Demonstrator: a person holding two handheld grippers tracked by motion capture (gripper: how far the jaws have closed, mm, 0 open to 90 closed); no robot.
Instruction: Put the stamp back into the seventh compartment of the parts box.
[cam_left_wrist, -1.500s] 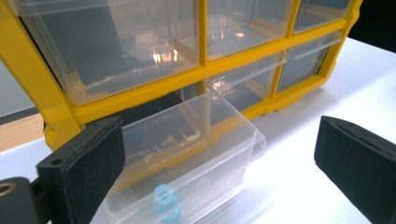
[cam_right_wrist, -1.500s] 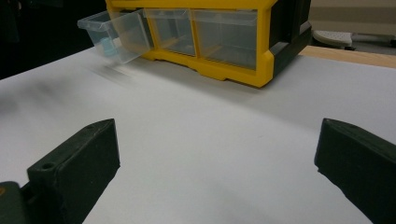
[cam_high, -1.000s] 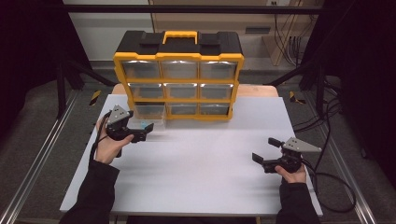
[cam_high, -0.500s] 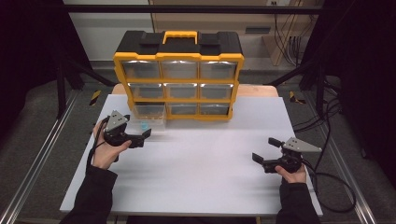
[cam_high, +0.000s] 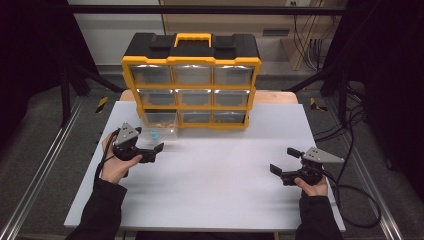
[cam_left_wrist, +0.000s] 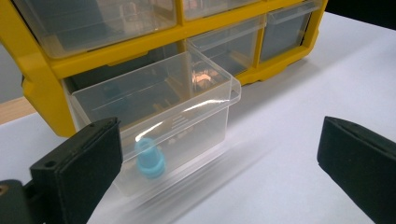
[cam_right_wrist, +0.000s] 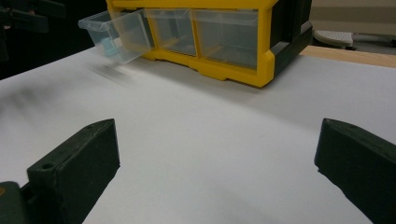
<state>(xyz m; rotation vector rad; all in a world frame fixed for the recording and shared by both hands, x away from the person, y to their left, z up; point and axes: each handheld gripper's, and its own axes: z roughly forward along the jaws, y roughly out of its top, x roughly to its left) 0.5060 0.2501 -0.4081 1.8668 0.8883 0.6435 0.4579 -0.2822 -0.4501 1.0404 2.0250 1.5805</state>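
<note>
A yellow and black drawer cabinet stands at the back of the white table. Its bottom-left clear drawer is pulled out. A small blue plastic piece lies at the drawer's front, and coppery bits sit at its back. My left gripper hovers just in front of the drawer, open and empty. In the left gripper view the drawer and blue piece lie between the wide-apart jaws. My right gripper rests open at the table's near right, holding nothing.
The white table top stretches between the two hands. Cables trail off the right edge. A wooden surface shows behind the cabinet. In the right gripper view the cabinet stands far ahead, its open drawer at the left.
My left gripper has drawn back from the pulled-out drawer toward the near side of the table. The right gripper has stayed where it was.
</note>
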